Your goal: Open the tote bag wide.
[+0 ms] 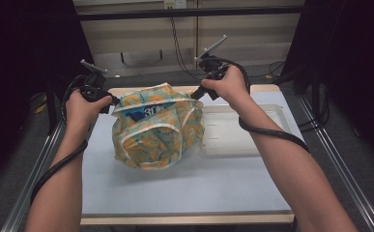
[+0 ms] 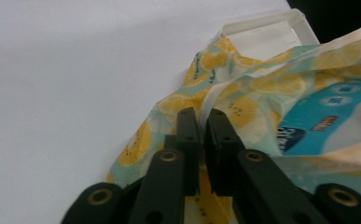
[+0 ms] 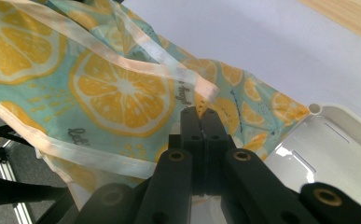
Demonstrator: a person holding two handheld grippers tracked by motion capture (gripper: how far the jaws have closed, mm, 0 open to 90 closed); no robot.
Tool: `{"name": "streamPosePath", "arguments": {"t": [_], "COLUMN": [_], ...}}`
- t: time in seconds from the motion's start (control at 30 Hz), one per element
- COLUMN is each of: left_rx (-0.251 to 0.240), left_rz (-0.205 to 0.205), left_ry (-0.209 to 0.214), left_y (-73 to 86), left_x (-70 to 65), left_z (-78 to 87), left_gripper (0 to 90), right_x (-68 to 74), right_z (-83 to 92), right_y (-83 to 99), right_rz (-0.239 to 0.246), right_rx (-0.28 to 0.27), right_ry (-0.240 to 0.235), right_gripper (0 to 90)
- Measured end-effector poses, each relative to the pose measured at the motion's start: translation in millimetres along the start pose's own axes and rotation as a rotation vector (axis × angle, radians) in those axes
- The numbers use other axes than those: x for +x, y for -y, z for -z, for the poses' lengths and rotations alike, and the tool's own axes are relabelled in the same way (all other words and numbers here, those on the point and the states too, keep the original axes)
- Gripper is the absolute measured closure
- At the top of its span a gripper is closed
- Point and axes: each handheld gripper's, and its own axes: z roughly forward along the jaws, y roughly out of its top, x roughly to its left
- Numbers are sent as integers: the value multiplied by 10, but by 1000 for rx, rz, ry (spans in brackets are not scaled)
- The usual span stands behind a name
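Note:
A fabric bag point(image 1: 155, 133) printed with orange slices on pale teal hangs lifted over the white table mat, its bottom resting near the mat's middle. A blue and white pack point(image 1: 148, 112) shows inside its mouth. My left gripper point(image 1: 108, 104) is shut on the bag's left rim point(image 2: 205, 105). My right gripper point(image 1: 197, 93) is shut on the right rim, where white trim point(image 3: 197, 88) meets the jaws. The two hands hold the mouth stretched apart. In the left gripper view the pack point(image 2: 336, 121) sits just inside the opening.
A clear plastic tray point(image 1: 245, 130) lies on the mat right of the bag, touching its side; it also appears as a tray point(image 3: 327, 154) under the right gripper and a tray point(image 2: 271, 32) beyond the bag. The wooden table edge point(image 1: 184, 218) runs along the front.

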Motion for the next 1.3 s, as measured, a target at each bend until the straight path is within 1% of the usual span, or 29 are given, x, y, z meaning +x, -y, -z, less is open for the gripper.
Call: {"name": "streamPosePath", "arguments": {"t": [0.03,0.07,0.1,0.13,0.17,0.2,0.23,0.27,0.3,0.33,0.37,0.4,0.43,0.5,0.57,0.63,0.7,0.73,0.77,0.8,0.87,0.97,1.0,1.07,1.13,1.2,1.23,1.27,1.3], "left_rx": [-9,-36,-39,-50,-74,-93,-101,-116,-116,-127,-127,-121,-116,-112,-111,-97,-91,-92,-103,-98,-91,-92,-91,-85,-77,-71,-60,-57,-52], "left_rz": [0,-2,-33,-44,-31,-31,-48,-56,-76,-79,-95,-114,-126,-141,-157,-157,-161,-171,-172,-181,-185,-203,-204,-212,-212,-228,-233,-245,-245], "left_ry": [2,-7,-27,-39,-38,-36,-43,-51,-53,-54,-53,-53,-55,-41,-43,-50,-34,-25,-18,-14,-4,-17,-14,-29,-21,-25,-18,1,5], "left_y": [0,-4,-11,-19,-27,-39,-55,-69,-84,-94,-105,-109,-111,-110,-111,-109,-105,-101,-93,-87,-77,-71,-71,-74,-71,-58,-50,-42,-37], "left_x": [-23,-48,-68,-100,-142,-174,-199,-237,-267,-302,-334,-373,-409,-469,-502,-505,-507,-509,-523,-538,-559,-594,-602,-617,-628,-653,-672,-686,-698], "left_z": [32,63,107,145,177,214,264,304,346,377,405,423,436,457,454,436,428,431,432,433,432,461,475,497,502,501,493,482,476], "left_gripper": [783,694,632,577,533,485,430,403,388,362,330,318,316,284,272,273,274,274,274,270,258,233,224,213,197,176,168,150,145], "right_x": [8,14,15,15,27,32,35,38,35,43,47,43,31,34,36,43,50,54,54,61,65,68,64,65,75,82,82,80,77], "right_z": [2,2,5,7,6,8,12,13,16,19,19,24,25,26,29,32,36,40,40,43,42,41,39,38,40,47,50,50,50], "right_y": [5,11,18,26,29,35,38,42,48,53,58,65,73,81,82,81,79,81,81,83,84,82,81,79,74,71,71,72,75], "right_rz": [-4,-6,-4,3,-9,-10,-8,-7,3,-4,-10,-6,9,-6,-7,-9,-6,-4,3,-3,-5,-5,4,11,8,7,9,9,6], "right_rx": [-1,-1,1,2,2,4,2,3,8,9,7,14,16,12,13,16,10,14,10,14,14,14,14,17,15,15,14,14,15], "right_ry": [0,-1,1,4,4,5,5,3,6,10,7,8,13,9,11,11,10,11,7,9,8,9,12,14,9,12,12,11,12], "right_gripper": [900,900,900,900,900,900,900,900,900,900,900,900,900,900,900,900,900,900,900,900,900,900,900,900,900,900,900,900,900]}}
